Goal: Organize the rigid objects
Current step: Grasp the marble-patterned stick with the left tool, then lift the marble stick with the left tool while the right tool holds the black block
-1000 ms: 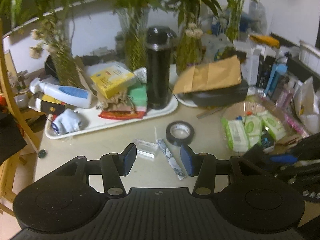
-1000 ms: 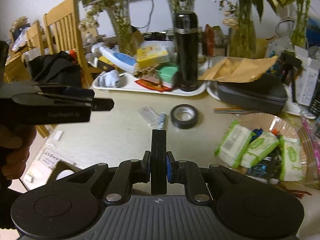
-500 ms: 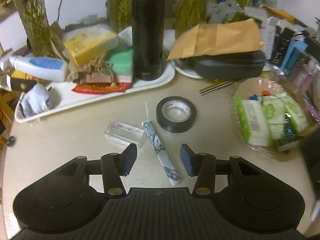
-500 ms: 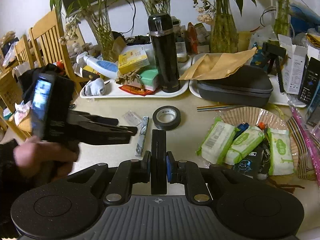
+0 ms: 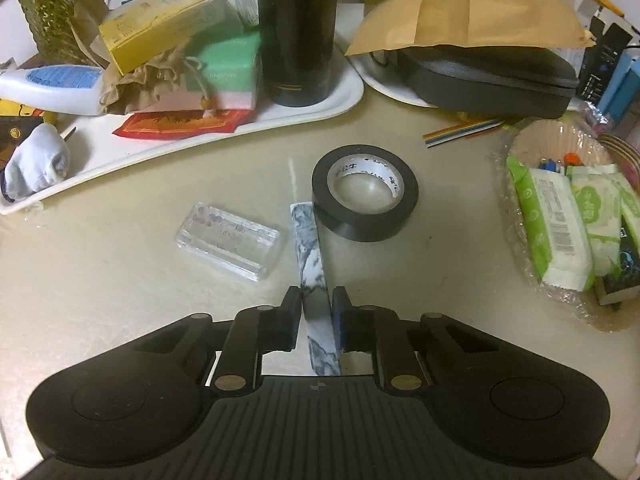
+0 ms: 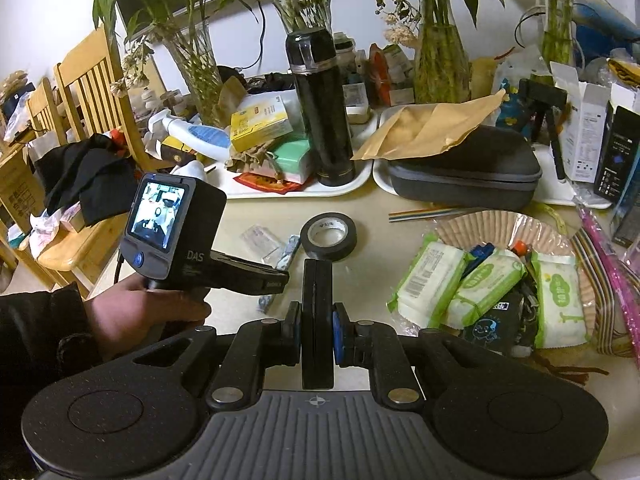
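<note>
Your left tongs (image 5: 316,308) have just been closing, and now they're clamped on the near end of that marbled blue-and-white bar (image 5: 310,256), which lies flat on the table (image 5: 120,280). Its far end touches the roll of black tape (image 5: 365,194), so it's tight on that side. On the other side the little clear plastic case (image 5: 232,240) sits just beside the bar, with a thin strip of bare table between them. Left of the case there's plenty of open table, right up to the rim of the white tray (image 5: 180,148), which is crammed with a black flask (image 5: 296,32), boxes and a bottle.

Your right tongs (image 6: 316,320) are clamped on a flat black slab (image 6: 317,320) standing on edge between the pads. In that view your left hand (image 6: 136,312) is low over the table's near-left edge. Right of it, the bag of wet-wipe packs (image 6: 488,292) takes up that side.
</note>
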